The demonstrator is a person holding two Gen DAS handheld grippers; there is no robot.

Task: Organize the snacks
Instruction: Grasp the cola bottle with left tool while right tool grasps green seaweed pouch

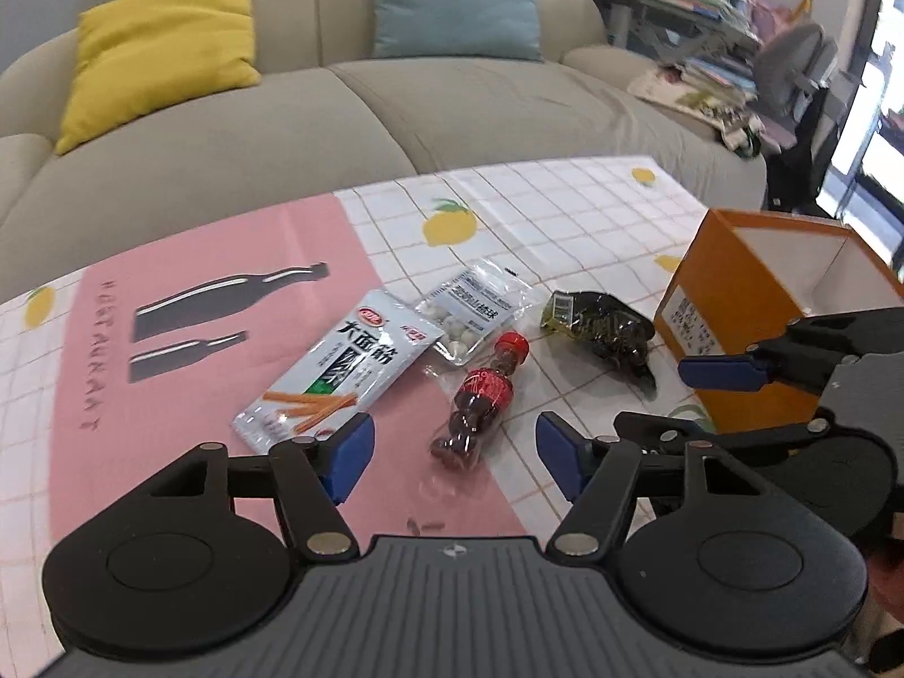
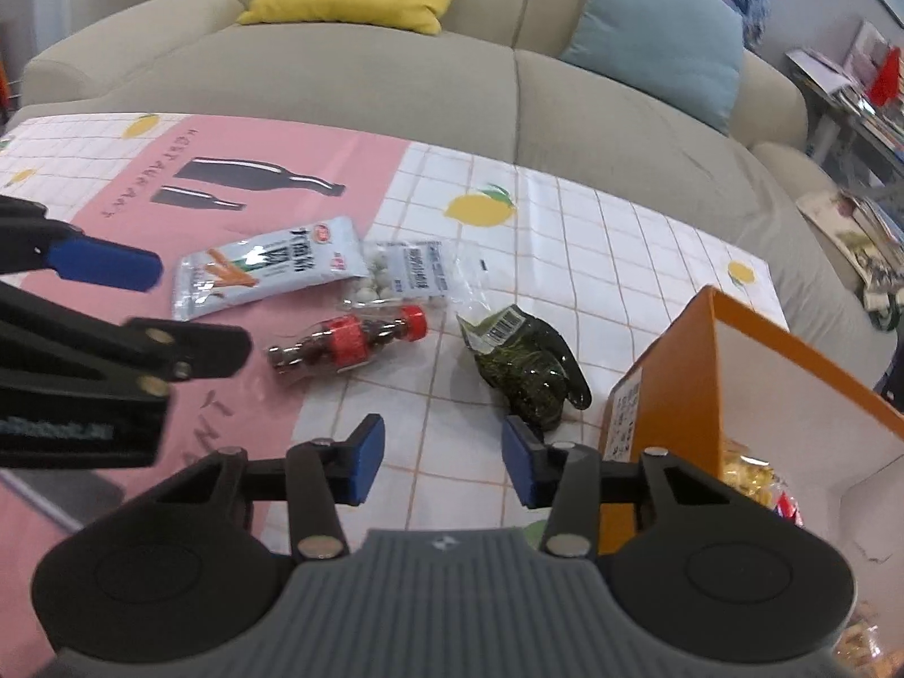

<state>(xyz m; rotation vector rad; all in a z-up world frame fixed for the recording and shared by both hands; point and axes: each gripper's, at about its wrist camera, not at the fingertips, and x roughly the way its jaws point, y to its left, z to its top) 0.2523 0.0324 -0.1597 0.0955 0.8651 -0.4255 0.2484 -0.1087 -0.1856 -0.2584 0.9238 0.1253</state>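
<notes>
Several snacks lie on the table: a white strip-snack packet, a clear bag of white balls, a small cola-bottle candy and a dark green packet. An open orange box stands at the right with yellow snacks inside. My left gripper is open and empty just before the cola bottle. My right gripper is open and empty, near the green packet and the box.
The table carries a pink mat over a lemon-print cloth. A beige sofa with yellow and teal cushions lies behind it. A cluttered desk and a chair stand at the far right.
</notes>
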